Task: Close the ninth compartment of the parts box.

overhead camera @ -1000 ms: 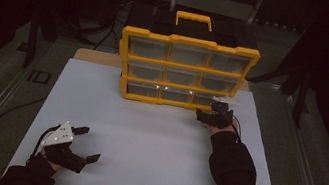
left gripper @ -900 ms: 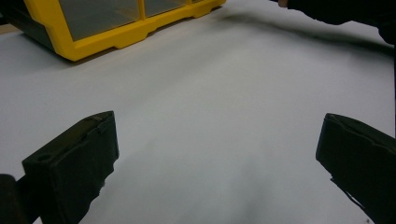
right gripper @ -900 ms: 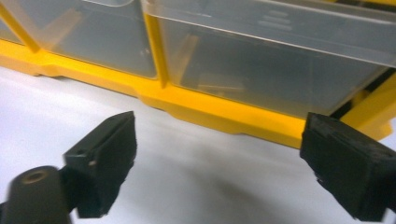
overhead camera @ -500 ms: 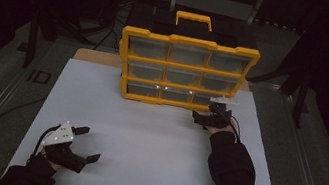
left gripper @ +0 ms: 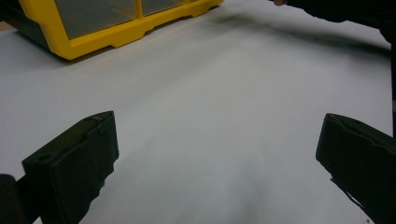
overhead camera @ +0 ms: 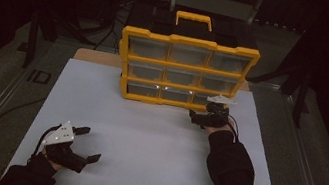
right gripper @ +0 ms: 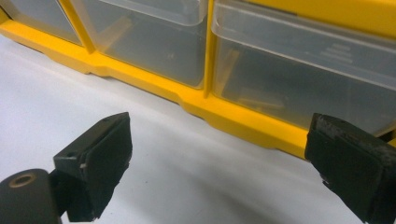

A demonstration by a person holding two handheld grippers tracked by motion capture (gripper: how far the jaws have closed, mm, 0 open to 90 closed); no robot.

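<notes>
A yellow organizer (overhead camera: 186,71) with clear drawers stands at the back of the white table (overhead camera: 154,141). My right gripper (overhead camera: 199,114) lies just in front of its bottom-right drawer (overhead camera: 202,99). In the right gripper view the right gripper (right gripper: 220,122) is open; its jaws have just been opening, with nothing between them. They face the yellow base (right gripper: 233,116) and the clear drawer (right gripper: 303,65). My left gripper (overhead camera: 91,144) rests open at the table's near left corner. In the left gripper view the left gripper (left gripper: 218,123) has only bare table between its jaws, and the organizer (left gripper: 116,32) is far off.
A dark sleeve (overhead camera: 234,180) reaches from the bottom right up to the right gripper. A yellow carry handle (overhead camera: 194,19) tops the organizer. Cables (overhead camera: 7,112) trail off the table's left side, and metal rails run along both sides.
The right gripper has shifted slightly to the left along the organizer's front. The left gripper has kept still.
</notes>
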